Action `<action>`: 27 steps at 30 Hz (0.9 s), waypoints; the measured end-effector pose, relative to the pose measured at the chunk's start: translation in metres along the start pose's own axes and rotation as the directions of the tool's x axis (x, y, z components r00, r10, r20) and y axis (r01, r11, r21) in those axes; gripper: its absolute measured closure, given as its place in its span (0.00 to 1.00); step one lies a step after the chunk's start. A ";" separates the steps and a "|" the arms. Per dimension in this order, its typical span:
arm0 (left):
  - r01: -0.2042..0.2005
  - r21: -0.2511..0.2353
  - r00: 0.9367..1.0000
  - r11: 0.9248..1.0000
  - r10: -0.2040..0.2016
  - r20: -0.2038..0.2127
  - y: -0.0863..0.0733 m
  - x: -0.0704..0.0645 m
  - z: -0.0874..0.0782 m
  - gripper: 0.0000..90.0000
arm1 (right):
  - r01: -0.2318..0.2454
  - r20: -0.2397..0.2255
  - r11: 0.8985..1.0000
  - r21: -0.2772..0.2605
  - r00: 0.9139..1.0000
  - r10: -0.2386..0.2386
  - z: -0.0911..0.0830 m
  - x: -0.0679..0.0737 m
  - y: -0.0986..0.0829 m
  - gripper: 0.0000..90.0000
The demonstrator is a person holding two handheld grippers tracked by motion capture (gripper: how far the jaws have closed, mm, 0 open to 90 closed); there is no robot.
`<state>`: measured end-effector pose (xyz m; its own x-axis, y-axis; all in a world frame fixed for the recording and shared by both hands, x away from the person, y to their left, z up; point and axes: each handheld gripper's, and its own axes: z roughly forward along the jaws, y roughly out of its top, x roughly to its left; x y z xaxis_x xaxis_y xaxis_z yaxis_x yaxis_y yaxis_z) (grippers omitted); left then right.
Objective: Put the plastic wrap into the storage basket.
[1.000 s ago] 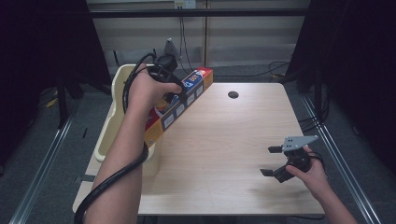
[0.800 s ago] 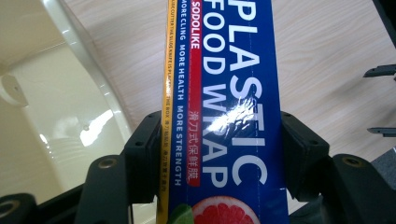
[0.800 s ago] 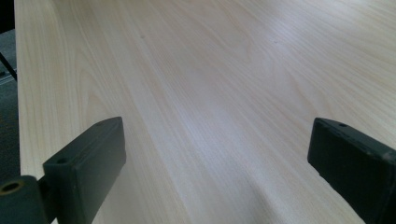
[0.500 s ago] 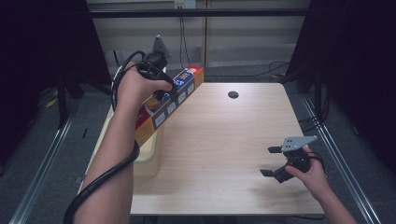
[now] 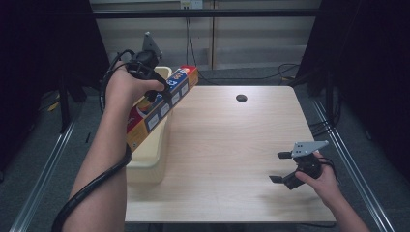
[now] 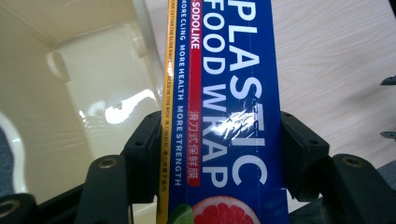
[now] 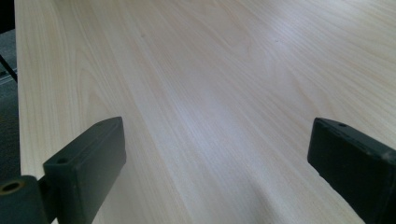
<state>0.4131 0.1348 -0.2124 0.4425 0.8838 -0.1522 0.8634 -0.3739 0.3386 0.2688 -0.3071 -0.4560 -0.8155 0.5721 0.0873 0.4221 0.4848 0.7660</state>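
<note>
Blue-faced and printed "PLASTIC FOOD WRAP", the long box (image 5: pixel 162 107) is clamped across its width between the jaws of the left gripper (image 5: pixel 153 92), as is seen close up in the left gripper view (image 6: pixel 223 116), where both black pads press its two long sides. The box is held raised and slanted above the table's left edge, its lower end over the cream bin (image 5: pixel 150 159) and its upper end pointing toward the far middle of the table (image 5: pixel 232 145). The left forearm is stretched forward and up from the bottom left of the high view, with the wrist bent and the hand (image 5: pixel 123 87) wrapped over the gripper's handle; a black cable is looped along that arm.

The right gripper (image 5: pixel 285 166) is held low near the table's near right corner, gripped by the right hand (image 5: pixel 321 181), with its jaws spread wide and nothing between them; bare wood is seen between the pads in the right gripper view (image 7: pixel 215 158).

Between the two grippers a broad stretch of bare tabletop is left free. A dark round hole (image 5: pixel 241 98) is set near the far edge. The bin is pressed against the table's left side, and its open inside is seen just beside the box in the left gripper view (image 6: pixel 93 84).
</note>
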 end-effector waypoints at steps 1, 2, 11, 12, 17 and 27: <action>0.005 -0.002 1.000 1.000 -0.005 -0.002 -0.001 0.002 -0.001 0.45 | 0.000 0.001 1.000 0.000 1.000 0.000 0.000 0.000 0.000 0.05; 0.011 -0.002 1.000 1.000 -0.011 -0.004 -0.001 0.004 -0.002 0.45 | 0.000 0.002 1.000 -0.001 1.000 0.000 0.000 0.000 0.000 0.05; 0.055 -0.023 0.998 0.998 -0.056 -0.023 -0.008 0.014 -0.013 0.45 | -0.008 -0.002 1.000 0.009 1.000 0.008 0.001 0.001 -0.001 0.05; 0.055 -0.023 0.998 0.998 -0.056 -0.023 -0.008 0.014 -0.013 0.45 | -0.008 -0.002 1.000 0.009 1.000 0.008 0.001 0.001 -0.001 0.05; 0.070 -0.022 0.996 0.997 -0.071 -0.046 -0.009 0.017 -0.017 0.45 | -0.005 -0.005 1.000 0.009 1.000 0.005 0.001 0.001 0.000 0.05; 0.123 -0.031 0.990 0.992 -0.125 -0.070 -0.017 0.028 -0.024 0.45 | -0.008 -0.001 1.000 0.003 1.000 0.008 -0.001 0.000 -0.001 0.05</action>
<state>0.4051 0.1721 -0.1996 0.3132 0.9411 -0.1277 0.9032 -0.2536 0.3462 0.2676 -0.3082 -0.4561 -0.8124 0.5754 0.0945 0.4303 0.4822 0.7631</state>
